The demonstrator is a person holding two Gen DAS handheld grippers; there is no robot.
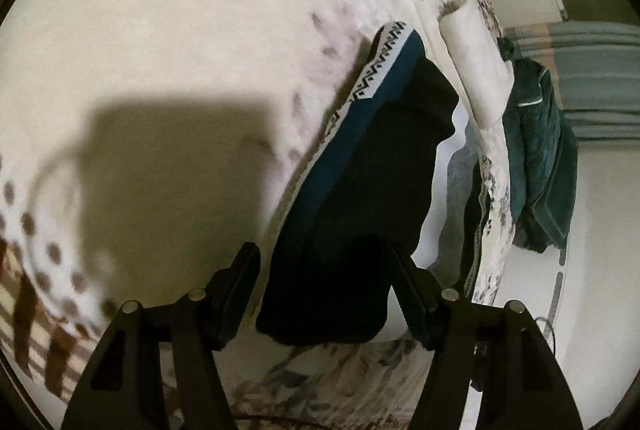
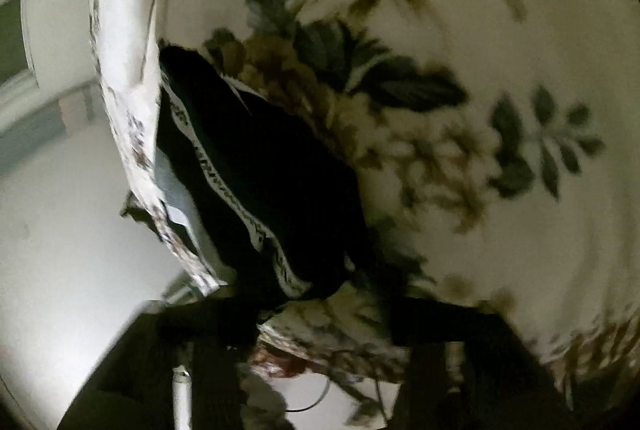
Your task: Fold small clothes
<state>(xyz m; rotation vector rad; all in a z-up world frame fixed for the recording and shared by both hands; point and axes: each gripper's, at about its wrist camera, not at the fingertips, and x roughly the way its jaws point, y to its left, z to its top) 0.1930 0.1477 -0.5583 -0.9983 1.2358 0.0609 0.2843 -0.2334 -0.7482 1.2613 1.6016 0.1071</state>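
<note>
Dark briefs (image 1: 360,165) lying flat near the edge of a floral bedspread (image 1: 168,41), both grippers open above them.

Largest first: cream bedspread with blue and brown flowers, soft and yielding underneath, so likely to let thin cloth bunch when pushed. On it, close to the bed edge, black briefs with a teal panel and a white patterned waistband (image 1: 380,65); probably very light, limp and stretchy, holding no shape once lifted. Best taken at the waistband or a hem corner, where doubled elastic gives firmer purchase. Left gripper (image 1: 320,290) spread wide, near end of the garment between its fingers, pads not pressing. Right gripper (image 2: 324,326) blurred, fingers apart, nothing held. Waistband print too blurred to read; no legible brand or label.
</note>
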